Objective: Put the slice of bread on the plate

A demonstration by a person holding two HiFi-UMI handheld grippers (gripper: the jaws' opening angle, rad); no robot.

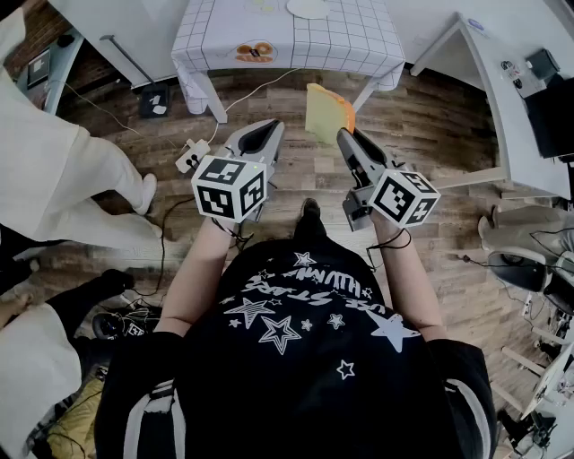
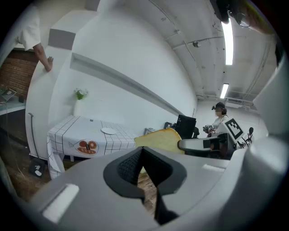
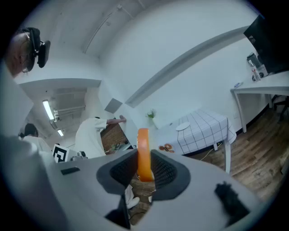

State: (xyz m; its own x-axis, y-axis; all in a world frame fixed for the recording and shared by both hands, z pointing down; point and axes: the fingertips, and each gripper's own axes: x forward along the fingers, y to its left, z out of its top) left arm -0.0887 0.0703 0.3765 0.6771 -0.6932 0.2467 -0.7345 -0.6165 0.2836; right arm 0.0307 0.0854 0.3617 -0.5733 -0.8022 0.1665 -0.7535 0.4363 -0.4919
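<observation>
While my right gripper (image 1: 344, 134) pinches the slice of bread (image 1: 326, 112) upright by its edge, well short of the plate (image 1: 308, 8) on the checked table (image 1: 359, 40), I'd carry it forward gently, then lay it flat. Left gripper (image 1: 271, 125) is closed, empty.

You had a wood plank floor (image 1: 439, 125) underfoot, checked-cloth bench (image 1: 341, 36) ahead, white desk (image 1: 507, 99) right, strip lights (image 2: 227, 38) overhead.

Right gripper (image 1: 346, 136), centre: jaws clamped on the near edge of a yellow slice of bread (image 1: 326, 111) held over the wooden floor (image 1: 430, 116). Left gripper (image 1: 263, 134), just beside: jaws together, nothing held. Far side: checked-cloth table (image 1: 341, 40) bearing a white plate (image 1: 308, 8).
</observation>
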